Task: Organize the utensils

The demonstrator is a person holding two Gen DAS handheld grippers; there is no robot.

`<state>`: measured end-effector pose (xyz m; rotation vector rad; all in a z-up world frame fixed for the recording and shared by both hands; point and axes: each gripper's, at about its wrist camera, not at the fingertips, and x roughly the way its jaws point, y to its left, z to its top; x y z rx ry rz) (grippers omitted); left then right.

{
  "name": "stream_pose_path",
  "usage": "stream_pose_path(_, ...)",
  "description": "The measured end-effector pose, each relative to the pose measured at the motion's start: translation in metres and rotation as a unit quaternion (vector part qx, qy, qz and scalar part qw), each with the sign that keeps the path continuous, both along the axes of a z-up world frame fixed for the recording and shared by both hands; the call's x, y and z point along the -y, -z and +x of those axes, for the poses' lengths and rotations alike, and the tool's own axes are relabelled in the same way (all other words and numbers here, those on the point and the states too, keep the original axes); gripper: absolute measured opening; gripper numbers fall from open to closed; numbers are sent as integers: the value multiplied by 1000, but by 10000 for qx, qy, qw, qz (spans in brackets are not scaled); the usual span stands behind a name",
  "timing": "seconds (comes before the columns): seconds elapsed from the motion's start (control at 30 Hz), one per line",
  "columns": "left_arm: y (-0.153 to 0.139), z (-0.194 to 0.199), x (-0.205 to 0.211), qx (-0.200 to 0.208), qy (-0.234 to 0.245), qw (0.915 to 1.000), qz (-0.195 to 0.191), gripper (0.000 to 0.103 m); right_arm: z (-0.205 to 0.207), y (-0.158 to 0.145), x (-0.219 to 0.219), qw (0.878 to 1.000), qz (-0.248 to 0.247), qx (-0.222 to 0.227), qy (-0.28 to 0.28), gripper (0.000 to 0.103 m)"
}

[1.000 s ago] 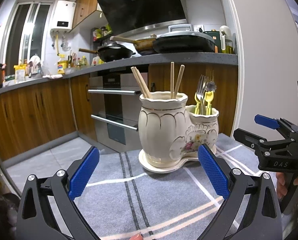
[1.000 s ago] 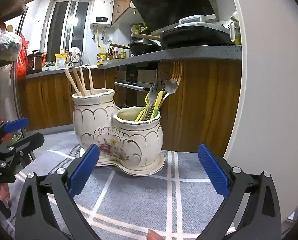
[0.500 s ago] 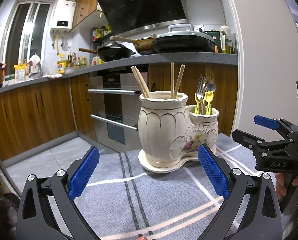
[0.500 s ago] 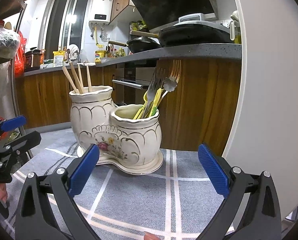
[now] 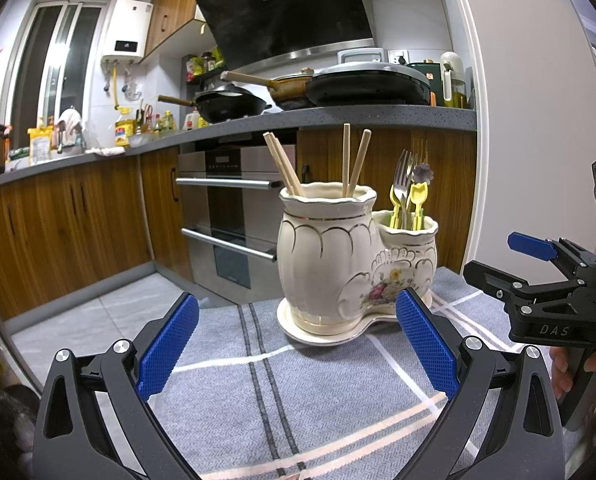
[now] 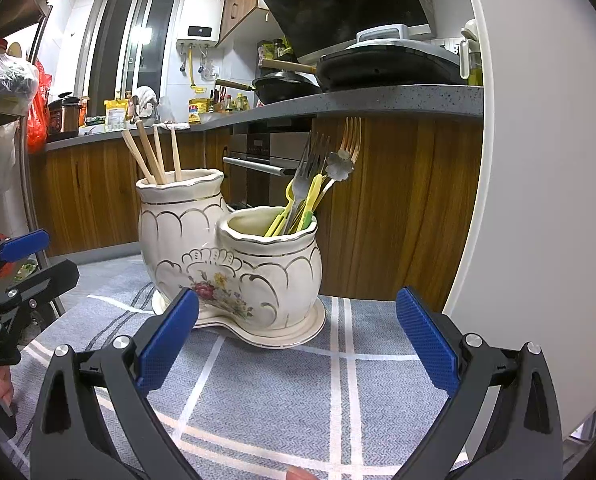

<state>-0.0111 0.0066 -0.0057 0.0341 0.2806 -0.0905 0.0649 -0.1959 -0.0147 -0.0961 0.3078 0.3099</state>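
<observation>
A cream ceramic utensil holder (image 5: 330, 256) (image 6: 202, 248) with two joined pots stands on a grey striped cloth (image 5: 298, 384) (image 6: 282, 384). Wooden chopsticks (image 5: 354, 164) (image 6: 150, 156) stick up from its taller pot. Forks and yellow-handled utensils (image 5: 408, 196) (image 6: 314, 188) fill the shorter pot. My left gripper (image 5: 298, 344) is open, low over the cloth in front of the holder, with nothing between its fingers. My right gripper (image 6: 298, 340) is open too and holds nothing, close before the shorter pot. Each gripper shows at the edge of the other's view.
A white wall (image 5: 538, 140) (image 6: 546, 200) rises just right of the holder. Behind are wooden cabinets (image 5: 70, 220), an oven (image 5: 226, 208) and a grey counter (image 5: 338, 120) with pans. A hand (image 5: 578, 368) holds the right gripper's handle.
The right gripper has moved closer to the holder, which looms larger in its view. The left gripper has barely moved.
</observation>
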Motion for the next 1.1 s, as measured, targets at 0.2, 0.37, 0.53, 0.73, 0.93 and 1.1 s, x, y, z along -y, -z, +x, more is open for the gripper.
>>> stream_pose_path(0.2,0,-1,-1,-1,1,10000,-1,98,0,1,0,10000,-14,-16,6,97)
stream_pose_path(0.37,0,0,0,0,0,10000,-3,98,0,2,0,10000,-16,-22,14,97)
stream_pose_path(0.53,0,0,0,-1,0,10000,-4,98,0,1,0,10000,-16,-24,10,97)
stream_pose_path(0.73,0,1,0,-1,0,10000,-3,98,1,1,0,10000,-19,-29,7,97)
stream_pose_path(0.93,0,0,0,-2,-1,10000,-4,98,1,1,1,10000,-17,-27,9,97)
stream_pose_path(1.1,0,0,0,-1,-1,10000,-4,98,2,1,1,10000,-19,-32,8,97)
